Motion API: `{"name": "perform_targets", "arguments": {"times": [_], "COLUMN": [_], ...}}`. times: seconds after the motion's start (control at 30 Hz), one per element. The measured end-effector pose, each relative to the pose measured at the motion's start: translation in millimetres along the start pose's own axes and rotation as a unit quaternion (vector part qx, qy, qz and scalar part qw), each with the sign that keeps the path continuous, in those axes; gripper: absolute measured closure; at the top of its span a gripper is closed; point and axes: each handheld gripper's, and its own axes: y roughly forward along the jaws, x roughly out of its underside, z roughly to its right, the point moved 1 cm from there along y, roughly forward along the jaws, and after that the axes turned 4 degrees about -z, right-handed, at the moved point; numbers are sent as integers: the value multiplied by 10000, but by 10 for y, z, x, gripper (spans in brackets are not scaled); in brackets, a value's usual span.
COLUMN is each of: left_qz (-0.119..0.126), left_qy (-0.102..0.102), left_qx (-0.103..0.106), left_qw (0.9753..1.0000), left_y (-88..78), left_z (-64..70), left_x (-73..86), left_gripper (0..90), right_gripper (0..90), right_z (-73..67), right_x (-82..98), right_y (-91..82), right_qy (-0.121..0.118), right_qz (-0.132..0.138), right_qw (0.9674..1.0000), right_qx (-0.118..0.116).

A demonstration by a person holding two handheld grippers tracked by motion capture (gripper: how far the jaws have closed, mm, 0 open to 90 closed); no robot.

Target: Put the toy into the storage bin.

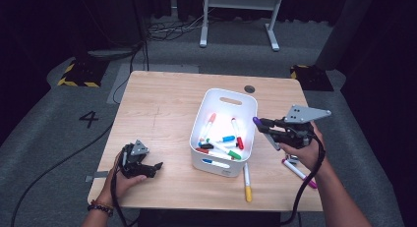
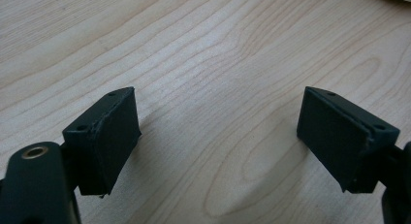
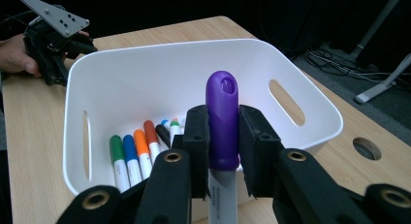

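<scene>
Purple-capped white plastic marker is clenched at its cap between the right gripper jaws, held above the table's right edge beside the glossy white plastic bin, presumably for dropping among the markers inside; left gripper is rested near the front-left corner of the pale wood-grain table, jaws released, nothing held.

Right gripper raised and clamped; left gripper gaping.
</scene>
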Motion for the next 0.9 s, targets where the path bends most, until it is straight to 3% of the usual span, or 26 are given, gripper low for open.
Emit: {"name": "perform_targets", "arguments": {"times": [0.13, 0.5, 0.9], "left_qz": [12, -1, 1], "left_qy": [-2, 12, 20], "left_qx": [-1, 1, -3], "left_qw": [10000, 10000, 10000], "left_y": [1, 0, -1], "left_z": [0, -1, -1], "left_x": [1, 0, 0], "left_gripper": [154, 154, 155], "right_gripper": [750, 750, 750], "right_z": [-47, -164, -269], "right_x": [-125, -415, -609], "right_y": [66, 251, 541], "right_qy": [-45, -458, -559], "right_qz": [-23, -143, -399], "right_qw": [10000, 9987, 9968], "right_qx": [-73, -184, -408]}}
